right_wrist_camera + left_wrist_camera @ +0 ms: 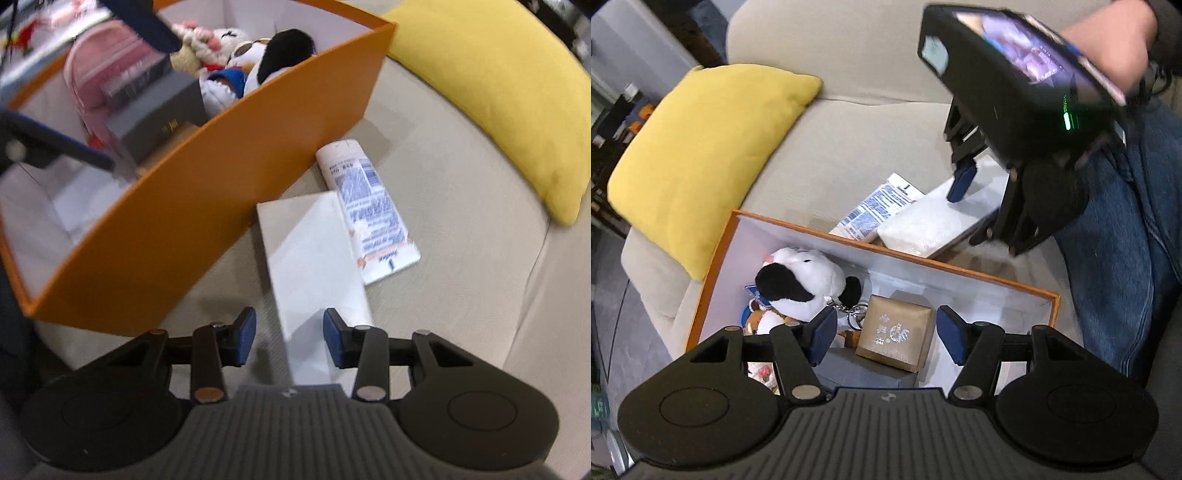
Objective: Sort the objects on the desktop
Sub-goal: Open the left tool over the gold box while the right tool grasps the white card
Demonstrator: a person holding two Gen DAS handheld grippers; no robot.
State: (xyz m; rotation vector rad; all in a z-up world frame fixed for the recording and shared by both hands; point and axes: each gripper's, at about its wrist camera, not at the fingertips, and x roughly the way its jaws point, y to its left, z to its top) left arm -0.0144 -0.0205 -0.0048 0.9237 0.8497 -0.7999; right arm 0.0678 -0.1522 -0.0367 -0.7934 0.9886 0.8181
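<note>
An orange box [886,254] [221,147] stands on the sofa and holds a black-and-white plush dog [801,277], a grey box [864,373] and a gold box [895,338] resting on the grey one. My left gripper [886,334] hangs open above the gold box, with gaps on both sides of its pads. Beside the orange box lie a flat white box [314,251] [923,221] and a white tube with blue print [369,206] [879,206]. Over the near end of the white box, my right gripper [290,338] [973,208] is open and holds nothing.
A yellow cushion [701,155] [498,92] leans at the sofa's back corner. A person's leg in jeans [1126,240] sits beside the white box. A pink pouch [99,70] and small plush toys fill the far end of the orange box. Beige seat [461,277] lies beyond the tube.
</note>
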